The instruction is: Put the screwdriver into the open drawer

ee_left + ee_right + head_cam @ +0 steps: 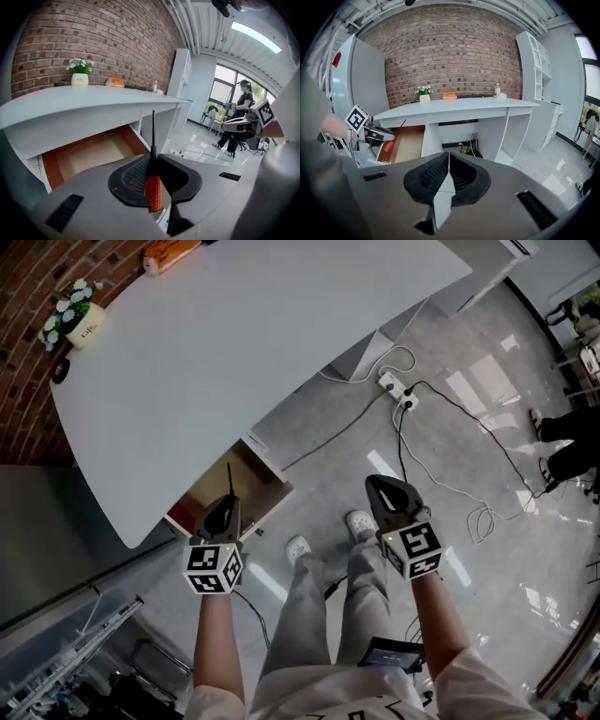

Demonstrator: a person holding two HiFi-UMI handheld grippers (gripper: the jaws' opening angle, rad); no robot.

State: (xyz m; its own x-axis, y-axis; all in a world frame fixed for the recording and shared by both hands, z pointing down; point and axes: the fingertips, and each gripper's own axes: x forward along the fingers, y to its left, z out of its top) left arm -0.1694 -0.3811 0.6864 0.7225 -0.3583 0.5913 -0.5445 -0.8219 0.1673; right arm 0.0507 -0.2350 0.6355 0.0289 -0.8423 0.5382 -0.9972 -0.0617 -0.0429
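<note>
**Screwdriver clamped in my left gripper, above the open drawer**

Head view: I am holding my left gripper (225,509) over the front edge of the open wooden drawer with the brown inside (255,474), which is sticking out from under the long white desk (253,343). The thin black shaft of the orange-handled screwdriver (230,480) is pointing out past the jaw tips, over the drawer. My right gripper (388,491) is hanging over the glossy grey floor (469,437), well apart from the drawer, beside my shoes. A white pot of flowers (77,322) is standing at the far end of the desk by the brick wall (23,352).

Left gripper view: My jaws are clamping the screwdriver at the top of its ribbed orange handle, and the shaft is rising straight up between the tips. The drawer is lying open just beyond, to the left.

Right gripper view: My right jaws are pressing together with nothing between them. At the left I am seeing the left gripper with the orange handle beneath it, at the near edge of the drawer.
</note>
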